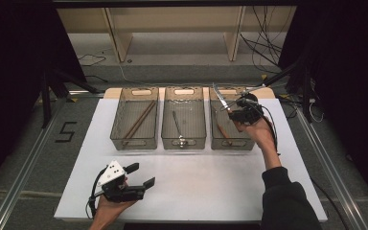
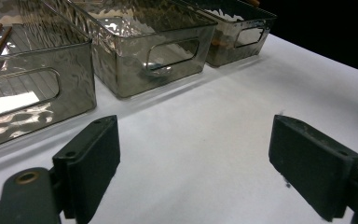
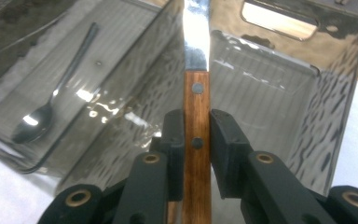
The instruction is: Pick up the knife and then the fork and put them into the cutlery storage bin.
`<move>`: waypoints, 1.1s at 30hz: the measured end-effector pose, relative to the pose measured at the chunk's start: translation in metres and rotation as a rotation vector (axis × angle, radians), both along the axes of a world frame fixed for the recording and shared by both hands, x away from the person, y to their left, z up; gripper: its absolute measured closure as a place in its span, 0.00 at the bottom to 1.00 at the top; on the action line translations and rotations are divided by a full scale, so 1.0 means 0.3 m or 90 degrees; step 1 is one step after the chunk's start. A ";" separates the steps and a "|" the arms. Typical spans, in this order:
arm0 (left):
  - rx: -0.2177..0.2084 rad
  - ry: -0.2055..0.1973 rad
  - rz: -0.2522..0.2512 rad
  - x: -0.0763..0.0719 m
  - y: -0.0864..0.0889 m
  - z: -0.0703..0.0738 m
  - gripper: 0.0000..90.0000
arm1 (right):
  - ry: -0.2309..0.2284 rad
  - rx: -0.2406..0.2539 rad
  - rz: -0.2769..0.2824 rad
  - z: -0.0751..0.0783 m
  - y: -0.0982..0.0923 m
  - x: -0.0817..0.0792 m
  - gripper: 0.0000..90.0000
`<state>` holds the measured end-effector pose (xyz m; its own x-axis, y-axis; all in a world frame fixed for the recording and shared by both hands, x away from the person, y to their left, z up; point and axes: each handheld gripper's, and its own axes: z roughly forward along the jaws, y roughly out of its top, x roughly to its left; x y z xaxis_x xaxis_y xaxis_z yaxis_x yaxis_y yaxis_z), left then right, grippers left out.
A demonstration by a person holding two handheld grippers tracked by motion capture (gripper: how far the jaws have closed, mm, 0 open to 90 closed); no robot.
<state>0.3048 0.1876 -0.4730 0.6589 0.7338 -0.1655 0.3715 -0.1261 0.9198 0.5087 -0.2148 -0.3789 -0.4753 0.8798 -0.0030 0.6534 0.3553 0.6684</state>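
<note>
The right gripper (image 3: 196, 140) has its two black jaws clamped on the wooden handle of a knife (image 3: 196, 88), whose two rivets show between the pads and whose bright steel blade runs up toward twelve o'clock in the right gripper view. In the high view that gripper (image 1: 235, 112) hangs above the right bin (image 1: 230, 142), with the blade slanting up toward eleven o'clock over the bin's far rim. Beneath it in that bin lies another brown-handled piece (image 1: 222, 130), too small to name. At nine o'clock of the knife, the middle bin (image 1: 184, 142) holds a spoon (image 3: 51, 109), lying flat on the ribbed floor. The left bin (image 1: 135, 142) holds a pair of brown chopsticks (image 1: 139, 119) set on a slant. The three clear, rippled bins stand side by side, near but apart, along the far half of the white table (image 1: 206, 182), each with a handle slot in its end wall. The left gripper (image 1: 136, 176) sits at seven o'clock on the table, its jaws spread wide with nothing between them, bare table open all around it and on toward the near edge. The person's right sleeve (image 1: 285, 201) comes in at five o'clock.
</note>
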 end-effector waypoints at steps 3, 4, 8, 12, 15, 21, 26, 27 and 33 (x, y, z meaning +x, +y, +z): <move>0.000 0.000 0.000 0.000 0.000 0.000 0.18 | 0.006 -0.007 -0.010 -0.012 -0.003 0.010 0.85; -0.001 0.000 0.000 0.000 0.001 0.000 0.18 | 0.009 -0.009 -0.013 -0.015 -0.003 0.013 0.85; 0.000 -0.001 0.001 0.000 0.001 0.001 0.18 | 0.017 -0.011 -0.023 -0.029 -0.004 0.024 0.85; 0.000 -0.001 0.000 0.000 0.000 0.000 0.18 | 0.021 -0.017 -0.027 -0.038 -0.002 0.031 0.85; -0.001 0.000 0.000 0.000 0.001 0.000 0.18 | 0.025 -0.023 -0.029 -0.045 0.002 0.034 0.85; -0.001 0.000 0.000 -0.001 0.001 0.001 0.18 | 0.033 -0.027 -0.033 -0.061 0.008 0.041 0.85; 0.000 -0.001 0.000 -0.001 0.002 0.001 0.18 | 0.040 -0.031 -0.029 -0.076 0.016 0.041 0.85; 0.000 -0.001 0.000 0.000 0.002 0.001 0.18 | 0.042 -0.035 -0.027 -0.081 0.017 0.040 0.85; -0.001 0.000 0.000 0.000 0.001 0.000 0.18 | 0.080 -0.008 -0.025 -0.106 0.011 0.047 0.66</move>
<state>0.3048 0.1878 -0.4730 0.6586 0.7336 -0.1677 0.3722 -0.1238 0.9199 0.5227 -0.2116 -0.4109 -0.4383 0.8978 0.0439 0.7453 0.3357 0.5761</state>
